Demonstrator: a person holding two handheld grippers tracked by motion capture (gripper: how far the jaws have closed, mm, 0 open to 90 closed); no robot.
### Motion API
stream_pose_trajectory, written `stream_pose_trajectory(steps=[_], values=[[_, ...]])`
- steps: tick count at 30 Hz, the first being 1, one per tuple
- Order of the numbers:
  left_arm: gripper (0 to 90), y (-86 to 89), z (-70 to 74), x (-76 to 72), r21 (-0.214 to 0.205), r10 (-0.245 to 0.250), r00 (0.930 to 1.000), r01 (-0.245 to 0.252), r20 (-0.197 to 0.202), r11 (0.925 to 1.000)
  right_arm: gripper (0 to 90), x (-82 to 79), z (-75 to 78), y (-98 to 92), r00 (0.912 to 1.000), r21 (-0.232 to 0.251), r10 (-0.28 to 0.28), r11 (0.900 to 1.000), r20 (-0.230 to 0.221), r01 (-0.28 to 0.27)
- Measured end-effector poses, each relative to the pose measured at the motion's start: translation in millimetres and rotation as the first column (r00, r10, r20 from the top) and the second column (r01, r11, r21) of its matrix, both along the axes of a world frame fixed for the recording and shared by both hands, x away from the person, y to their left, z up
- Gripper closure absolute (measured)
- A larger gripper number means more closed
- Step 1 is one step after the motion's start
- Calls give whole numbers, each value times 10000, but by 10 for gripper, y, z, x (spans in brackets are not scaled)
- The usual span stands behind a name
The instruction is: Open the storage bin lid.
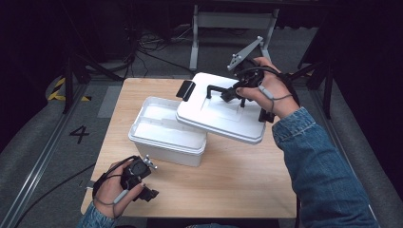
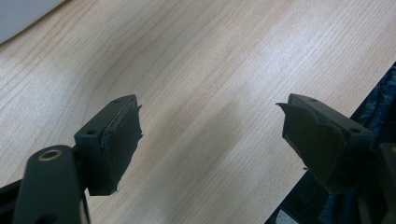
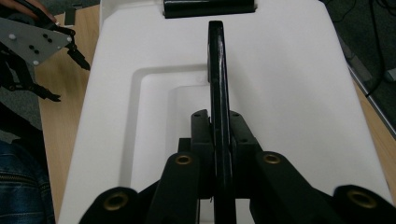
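This looks like a lab or recording studio set up for handling trials, not a home. A small wooden table (image 1: 199, 190) stands alone on grey carpet, ringed by dark curtains, with black cables (image 1: 147, 47) trailing over the floor, a grey metal stand (image 1: 233, 21) behind it and black tripod legs at the sides. Yellow-and-black hazard tape (image 1: 59, 89) and a painted number 4 (image 1: 79, 134) mark the floor beside a metal rail (image 1: 43, 161).

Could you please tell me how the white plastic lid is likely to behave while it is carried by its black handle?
The white plastic lid looks stiff: it hangs tilted without sagging. Held only at its thin black handle by the right gripper, it may swing or pivot. It seems light, as one narrow grip lifts it above the white plastic box.
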State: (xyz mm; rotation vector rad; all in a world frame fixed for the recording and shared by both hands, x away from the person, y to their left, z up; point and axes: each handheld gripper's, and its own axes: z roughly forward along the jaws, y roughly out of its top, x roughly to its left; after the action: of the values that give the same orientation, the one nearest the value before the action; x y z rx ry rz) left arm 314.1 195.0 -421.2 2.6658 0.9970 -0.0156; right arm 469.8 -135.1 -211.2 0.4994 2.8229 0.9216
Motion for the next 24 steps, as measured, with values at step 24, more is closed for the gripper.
stream_pose_trajectory(steps=[24], values=[[206, 2, 2, 1, 23, -26, 9995, 25, 321, 10000, 844, 4, -91, -858, 9900, 52, -1402, 9901, 159, 1401]])
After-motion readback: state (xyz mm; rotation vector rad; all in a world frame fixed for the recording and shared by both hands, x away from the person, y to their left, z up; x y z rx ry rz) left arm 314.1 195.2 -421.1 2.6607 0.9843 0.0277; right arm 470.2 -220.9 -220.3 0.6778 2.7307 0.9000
